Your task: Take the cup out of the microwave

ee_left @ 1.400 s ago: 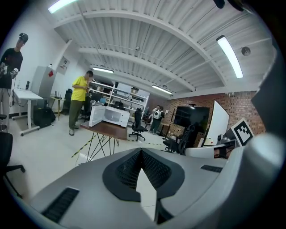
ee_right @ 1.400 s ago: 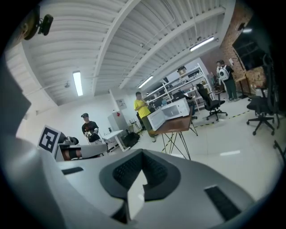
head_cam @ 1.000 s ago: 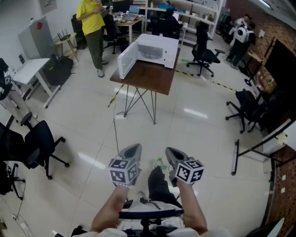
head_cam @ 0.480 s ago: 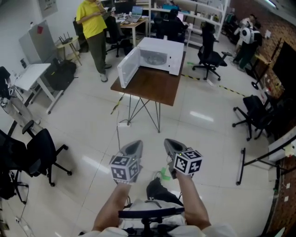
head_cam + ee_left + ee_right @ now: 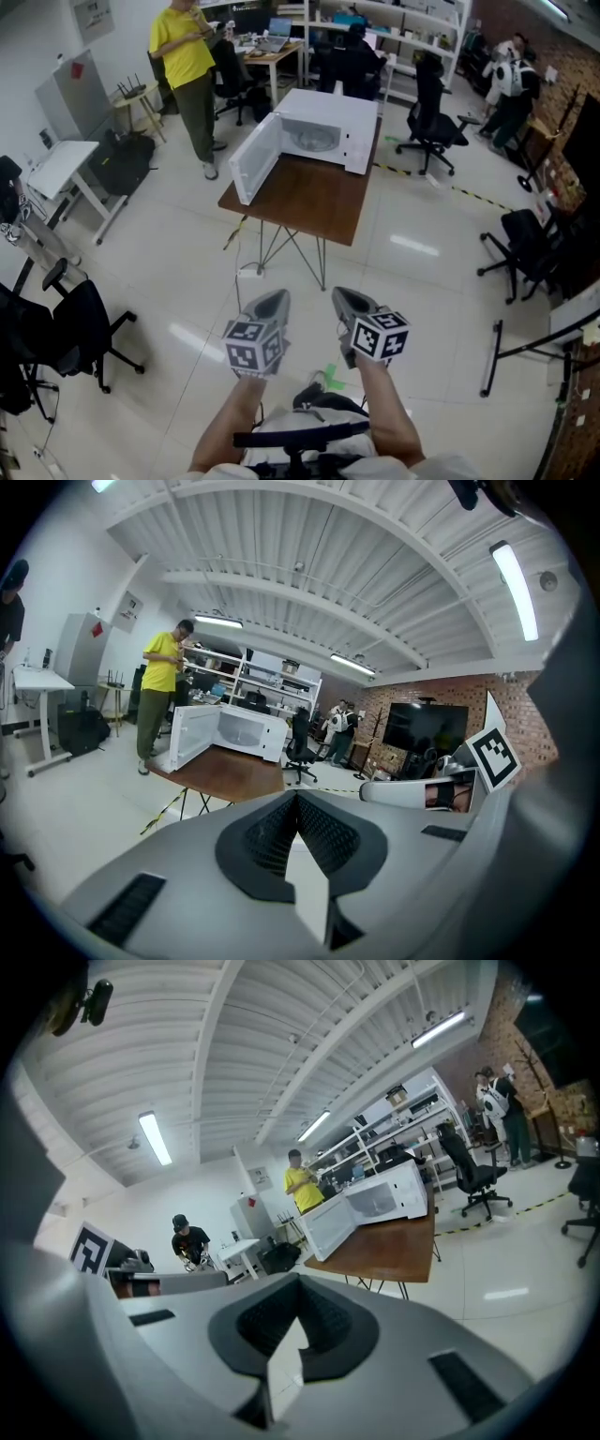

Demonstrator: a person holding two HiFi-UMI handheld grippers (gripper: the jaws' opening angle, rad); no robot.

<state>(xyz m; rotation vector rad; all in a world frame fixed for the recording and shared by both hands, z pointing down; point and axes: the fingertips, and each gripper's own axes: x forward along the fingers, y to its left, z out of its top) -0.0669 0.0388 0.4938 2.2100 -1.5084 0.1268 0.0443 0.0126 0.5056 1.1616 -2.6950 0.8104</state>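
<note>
A white microwave (image 5: pixel 328 127) stands at the far end of a brown table (image 5: pixel 309 202), its door (image 5: pixel 251 161) swung wide open to the left. The cavity looks pale and I cannot make out a cup in it from here. My left gripper (image 5: pixel 272 300) and right gripper (image 5: pixel 347 302) are held side by side over the floor, well short of the table. Both are shut with nothing between the jaws. The left gripper (image 5: pixel 298 801) points toward the microwave (image 5: pixel 239 733) in its own view. So does the right gripper (image 5: pixel 300 1283), with the microwave (image 5: pixel 380 1199) beyond it.
A person in a yellow shirt (image 5: pixel 187 56) stands left of the table. Black office chairs (image 5: pixel 75 305) sit at left, behind the table (image 5: pixel 431 103) and at right (image 5: pixel 525 248). A white desk (image 5: pixel 56 159) is at left, and a cable with a power strip (image 5: pixel 248 272) lies under the table.
The table and microwave have come nearer and sit lower in the head view. Both grippers have advanced together, still shut.
</note>
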